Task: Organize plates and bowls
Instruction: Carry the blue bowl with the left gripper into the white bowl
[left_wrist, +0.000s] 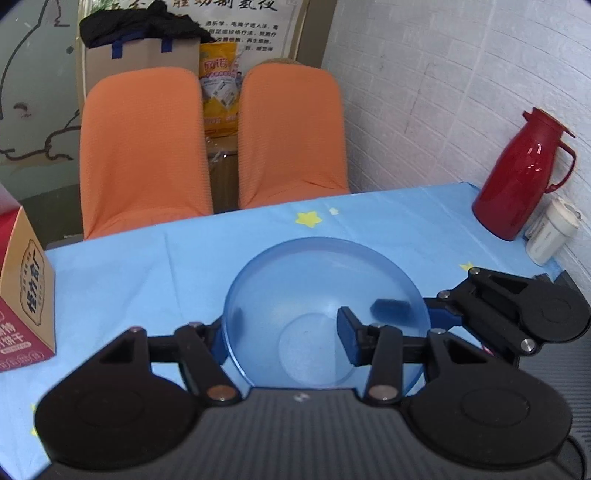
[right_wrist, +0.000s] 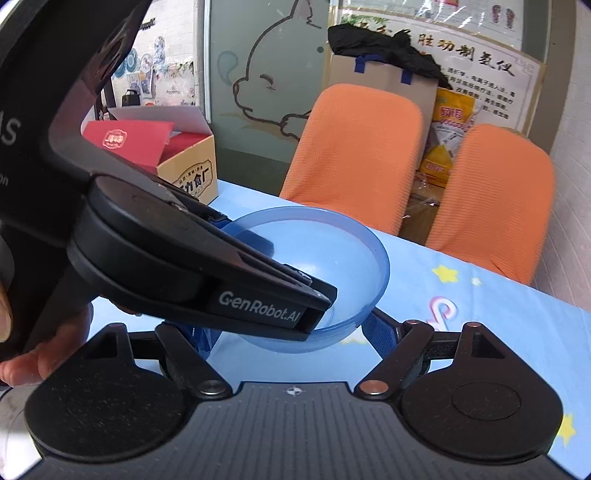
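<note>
A translucent blue bowl (left_wrist: 325, 306) sits on the blue star-print tablecloth (left_wrist: 147, 280). My left gripper (left_wrist: 284, 336) is spread wide around the bowl's near rim, with its right finger (left_wrist: 349, 334) inside the bowl and its left finger outside. The other gripper (left_wrist: 517, 310) reaches the bowl's right rim, one pad showing through the wall. In the right wrist view the bowl (right_wrist: 332, 266) lies between my right gripper's (right_wrist: 295, 332) blue fingers (right_wrist: 380, 332), which straddle its near wall. The left gripper's body (right_wrist: 207, 269) crosses in front, its tip in the bowl.
A red thermos jug (left_wrist: 521, 177) and a small white container (left_wrist: 550, 232) stand at the table's right edge by the wall. A red-and-tan carton (left_wrist: 22, 291) stands at the left. Two orange chairs (left_wrist: 144, 147) face the far edge. A hand (right_wrist: 44, 350) holds the left gripper.
</note>
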